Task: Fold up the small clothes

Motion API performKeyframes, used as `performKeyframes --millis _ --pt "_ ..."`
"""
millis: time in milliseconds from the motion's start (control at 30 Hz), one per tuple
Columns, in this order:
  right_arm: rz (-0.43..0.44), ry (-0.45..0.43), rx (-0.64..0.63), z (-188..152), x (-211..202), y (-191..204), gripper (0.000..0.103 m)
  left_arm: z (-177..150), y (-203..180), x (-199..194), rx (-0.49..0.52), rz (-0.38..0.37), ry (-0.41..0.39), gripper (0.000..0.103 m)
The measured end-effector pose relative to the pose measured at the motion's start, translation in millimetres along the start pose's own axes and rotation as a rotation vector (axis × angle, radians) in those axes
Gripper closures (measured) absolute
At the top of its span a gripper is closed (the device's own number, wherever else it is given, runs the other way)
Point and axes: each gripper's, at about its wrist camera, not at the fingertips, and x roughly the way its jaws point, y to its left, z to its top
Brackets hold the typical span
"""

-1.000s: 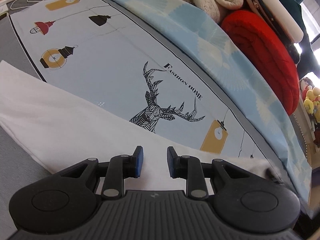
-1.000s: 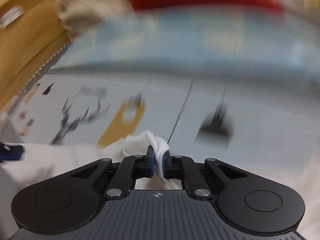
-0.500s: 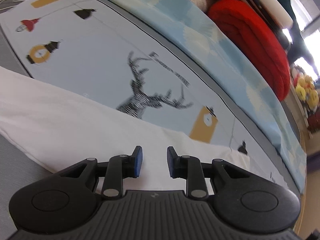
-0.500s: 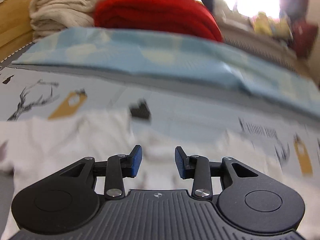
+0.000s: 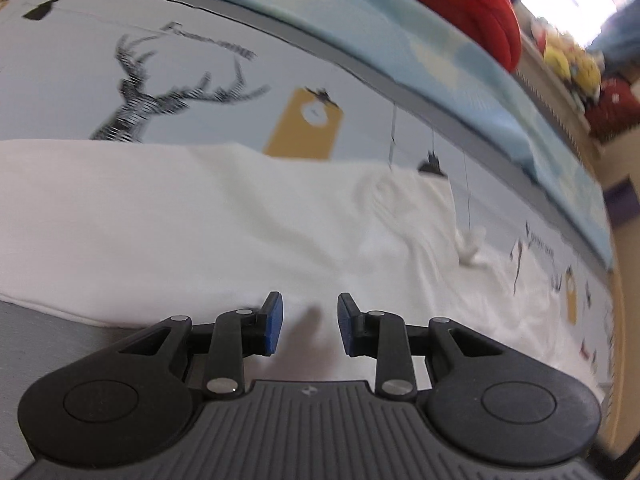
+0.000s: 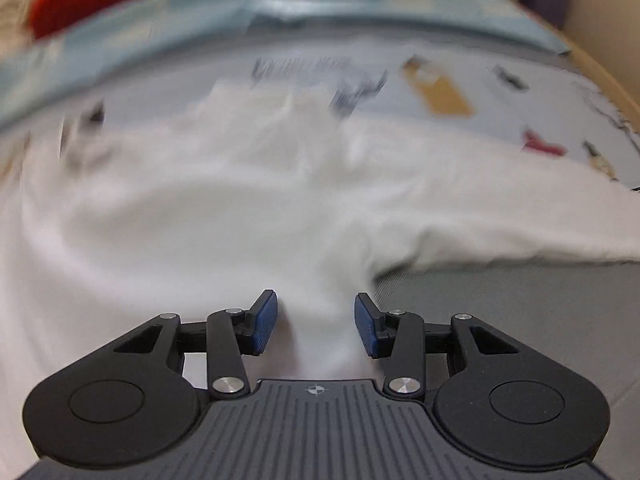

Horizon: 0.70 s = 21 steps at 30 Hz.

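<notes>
The right gripper (image 6: 315, 322) has let go of the white garment (image 6: 224, 216), jaws opening; the left gripper (image 5: 309, 322), opening too, holds nothing. Regrasp likely comes next.

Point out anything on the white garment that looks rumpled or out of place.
The white garment lies mostly flat on the printed cloth, but its far part is bunched into wrinkles with a small twisted tip sticking up. Both grippers' jaws are opening over it, gripping nothing.

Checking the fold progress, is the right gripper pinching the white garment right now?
No, the right gripper has its jaws apart and opening over the white garment.
</notes>
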Motion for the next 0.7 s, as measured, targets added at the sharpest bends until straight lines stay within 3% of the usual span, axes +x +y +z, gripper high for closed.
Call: performKeyframes --millis 133,267,333,500,700 --pt "-0.022 -0.102 0.179 22.5 -13.6 -54.4 0.059 -8.0 -11.0 17.3 0.006 0.016 0.026 0.069" --pt "-0.135 -0.127 0.411 27.8 -5.4 -125.7 0.058 -15.1 -8.4 40.4 -0.042 0.090 0.088 0.061" --pt "-0.205 -0.112 0.552 21.0 -0.6 -168.0 0.057 -15.9 -10.4 41.4 -0.037 0.110 0.078 0.060" --pt "-0.301 -0.107 0.739 -0.6 9.3 -240.6 0.057 -12.8 -28.8 32.8 0.005 0.135 0.007 0.060" --pt "-0.230 -0.167 0.930 -16.6 19.9 -305.4 0.057 -16.6 -48.0 36.2 0.043 0.128 0.005 0.060"
